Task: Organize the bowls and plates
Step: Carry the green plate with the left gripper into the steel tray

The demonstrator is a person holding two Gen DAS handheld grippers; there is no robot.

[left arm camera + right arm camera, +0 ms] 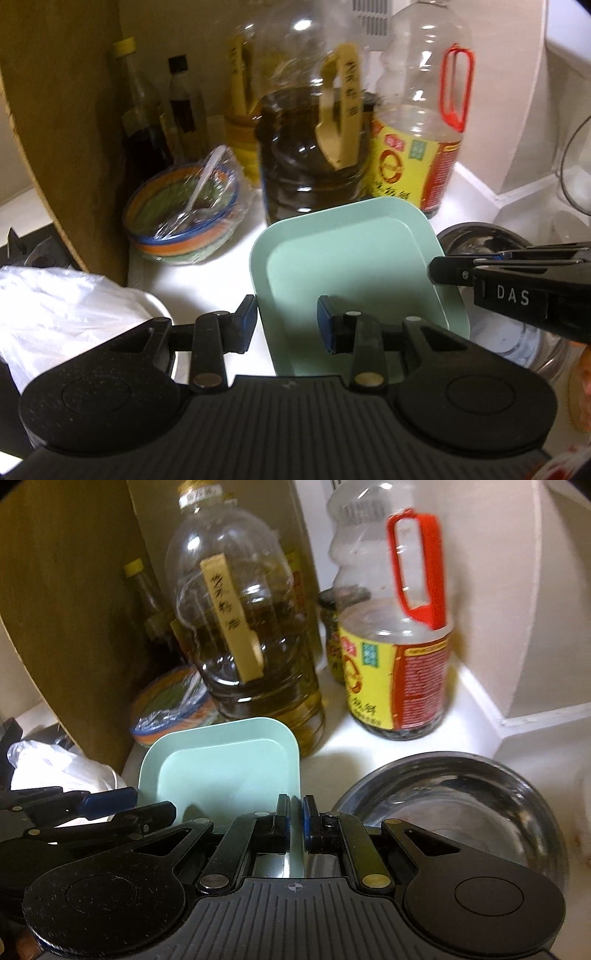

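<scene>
A pale green square plate (354, 266) hangs tilted over the white counter, in front of the bottles. My right gripper (294, 805) is shut on the plate's right rim (295, 775), and it enters the left wrist view from the right (443, 267). My left gripper (287, 317) is open. The plate's left rim runs between its fingers, close beside the left pad (249, 317), while the right pad (325, 325) stands apart over the plate's floor. A steel bowl (443, 805) sits just right of the plate. A striped bowl (181, 214) under cling film holds a spoon.
A large oil bottle (314, 147) and a red-handled sauce bottle (417, 147) stand right behind the plate. Dark bottles (147, 129) lean against a wooden board (62, 129) on the left. A white plastic bag (55, 306) lies at the near left. White walls close the right corner.
</scene>
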